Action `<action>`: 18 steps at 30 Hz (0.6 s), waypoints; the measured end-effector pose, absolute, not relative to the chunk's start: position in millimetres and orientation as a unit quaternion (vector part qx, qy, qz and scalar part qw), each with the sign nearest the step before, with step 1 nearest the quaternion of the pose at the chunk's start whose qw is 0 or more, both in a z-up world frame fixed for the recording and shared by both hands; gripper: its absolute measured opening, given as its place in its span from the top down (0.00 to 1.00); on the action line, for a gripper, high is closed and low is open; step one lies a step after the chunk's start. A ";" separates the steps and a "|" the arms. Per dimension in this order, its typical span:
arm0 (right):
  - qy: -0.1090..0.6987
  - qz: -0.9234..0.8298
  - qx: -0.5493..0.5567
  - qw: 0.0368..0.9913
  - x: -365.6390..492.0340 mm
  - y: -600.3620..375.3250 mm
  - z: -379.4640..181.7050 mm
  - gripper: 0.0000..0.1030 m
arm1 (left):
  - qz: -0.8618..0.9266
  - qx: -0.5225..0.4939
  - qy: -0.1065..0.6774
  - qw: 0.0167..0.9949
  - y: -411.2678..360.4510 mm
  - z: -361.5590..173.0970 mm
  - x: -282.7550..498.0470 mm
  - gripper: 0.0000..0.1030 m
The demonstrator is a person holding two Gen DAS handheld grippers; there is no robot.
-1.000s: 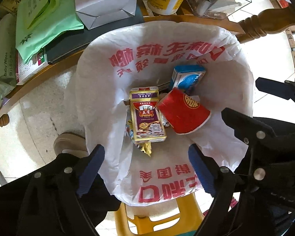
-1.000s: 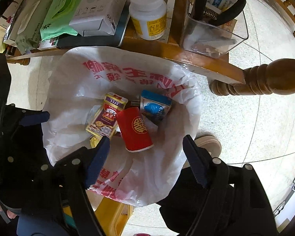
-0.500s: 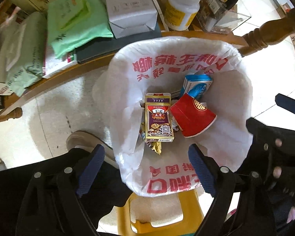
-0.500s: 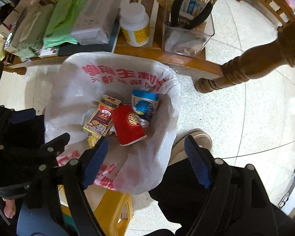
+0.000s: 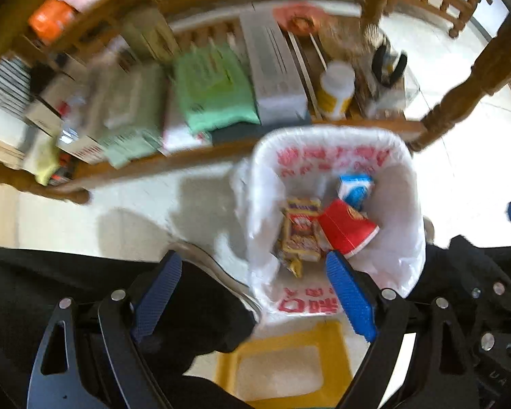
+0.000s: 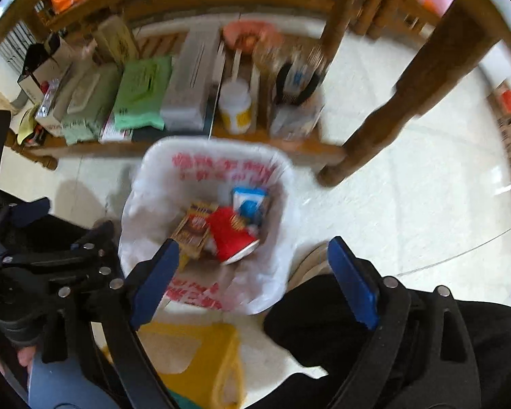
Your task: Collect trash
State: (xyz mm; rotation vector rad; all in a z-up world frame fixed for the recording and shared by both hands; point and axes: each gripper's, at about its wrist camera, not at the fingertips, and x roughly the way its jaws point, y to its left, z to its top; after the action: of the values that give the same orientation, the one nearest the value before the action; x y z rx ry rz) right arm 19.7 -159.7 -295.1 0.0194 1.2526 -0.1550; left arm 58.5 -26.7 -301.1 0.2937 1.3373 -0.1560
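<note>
With my left gripper (image 5: 252, 293) and right gripper (image 6: 252, 269) both spread wide and empty above the bagged bin (image 5: 402, 170) holding the trash (image 5: 347, 230), I could snag its loose liner.

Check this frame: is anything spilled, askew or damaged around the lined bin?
Nothing stands out. The red cup, the blue-and-white carton and the snack packet all lie inside the white bin liner; nothing shows spilled on the floor. Motion blur hides fine detail.
</note>
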 end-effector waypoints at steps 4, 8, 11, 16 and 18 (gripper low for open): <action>0.534 -0.101 0.001 0.839 -0.2 -156.5 -262.3 0.14 | -0.073 0.123 0.581 0.801 -22.9 -263.5 47.9 0.18; 0.485 -0.122 0.007 0.866 -19.9 -157.1 -230.1 0.11 | -0.085 0.095 0.554 0.823 -18.6 -231.3 35.9 0.18; 0.432 -0.131 0.003 0.892 -36.8 -151.5 -192.7 0.11 | -0.085 0.076 0.517 0.848 -14.7 -194.7 24.5 0.18; 0.329 -0.142 0.001 0.934 -67.5 -144.4 -126.0 0.09 | -0.088 0.051 0.428 0.898 -4.6 -117.2 2.6 0.17; 0.279 -0.149 -0.004 0.949 -83.0 -141.1 -96.3 0.06 | -0.085 0.040 0.384 0.918 0.2 -84.4 -9.8 0.11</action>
State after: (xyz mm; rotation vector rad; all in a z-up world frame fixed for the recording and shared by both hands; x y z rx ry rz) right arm -83.0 -141.1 -96.3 -0.0076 0.5675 -0.3035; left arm -9.8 0.2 -84.4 0.0832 0.7904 -0.1741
